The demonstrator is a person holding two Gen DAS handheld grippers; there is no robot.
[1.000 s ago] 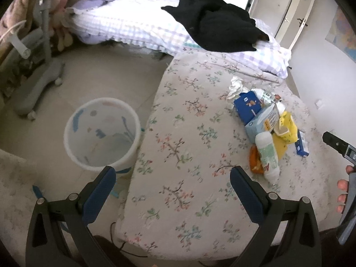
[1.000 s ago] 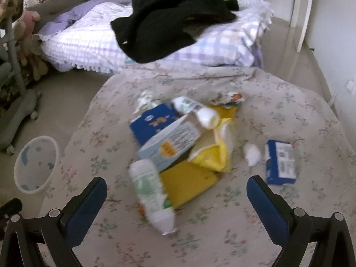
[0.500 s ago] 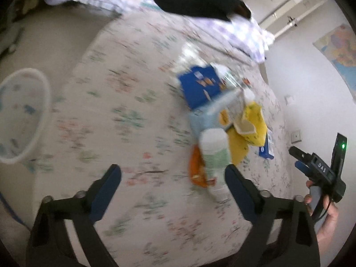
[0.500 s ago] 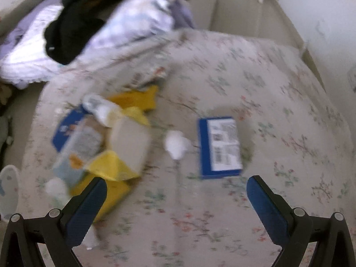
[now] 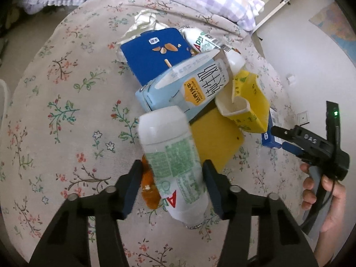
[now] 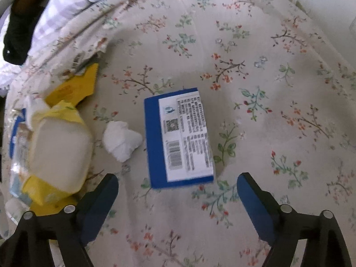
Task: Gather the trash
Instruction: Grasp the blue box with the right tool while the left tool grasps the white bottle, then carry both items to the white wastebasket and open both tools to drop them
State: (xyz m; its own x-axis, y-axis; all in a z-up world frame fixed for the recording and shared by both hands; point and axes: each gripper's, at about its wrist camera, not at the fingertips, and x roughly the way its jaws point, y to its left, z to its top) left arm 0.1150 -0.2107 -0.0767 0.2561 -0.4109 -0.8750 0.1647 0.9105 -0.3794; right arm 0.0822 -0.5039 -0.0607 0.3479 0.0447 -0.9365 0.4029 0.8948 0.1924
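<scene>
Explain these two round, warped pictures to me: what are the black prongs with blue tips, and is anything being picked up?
No robot here: a person holds a two-fingered grabber in each hand, each carrying a wide-angle camera. In the left view, the left gripper has been closing around a white bottle lying on the flowered bedcover; the pads haven't clearly pinched it. Behind it lie a pale blue carton and a yellow carton. The right gripper, narrowing slightly, holds nothing; ahead of it lie a blue box and a crumpled tissue.
</scene>
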